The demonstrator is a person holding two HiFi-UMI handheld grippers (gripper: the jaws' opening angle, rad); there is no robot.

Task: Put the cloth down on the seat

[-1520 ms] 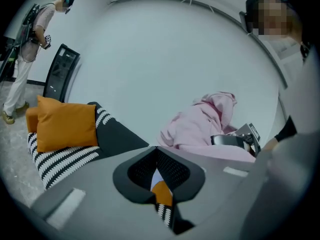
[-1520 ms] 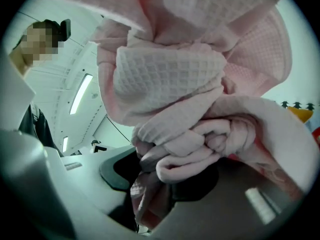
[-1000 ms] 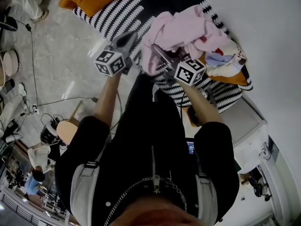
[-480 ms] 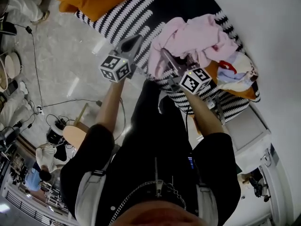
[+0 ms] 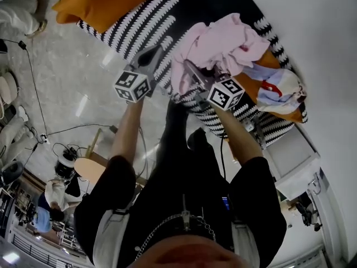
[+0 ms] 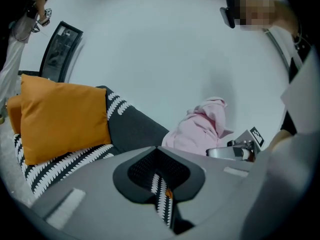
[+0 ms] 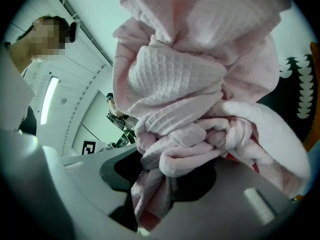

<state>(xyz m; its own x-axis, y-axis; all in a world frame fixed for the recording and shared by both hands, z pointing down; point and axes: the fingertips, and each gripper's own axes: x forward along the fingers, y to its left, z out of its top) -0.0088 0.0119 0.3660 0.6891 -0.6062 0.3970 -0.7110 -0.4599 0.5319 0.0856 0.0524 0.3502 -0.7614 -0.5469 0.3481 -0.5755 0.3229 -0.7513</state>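
While the right claw (image 5: 191, 72) pinches the pink cloth (image 5: 220, 38) over the striped seat (image 5: 134, 24), the left claw (image 5: 149, 56) is pressed together, empty.

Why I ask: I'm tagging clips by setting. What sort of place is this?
Probably a lab or studio staged as a living room: a patterned sofa with an orange cushion stands on a glossy floor strewn with cables, other people nearby.

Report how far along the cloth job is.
Done: the right gripper has the pink cloth pinched between its jaws. In hand: the cloth is held bunched over the striped seat; whether it touches the seat is unclear. Left: lower it onto the seat and open the jaws. The left gripper is shut and empty.
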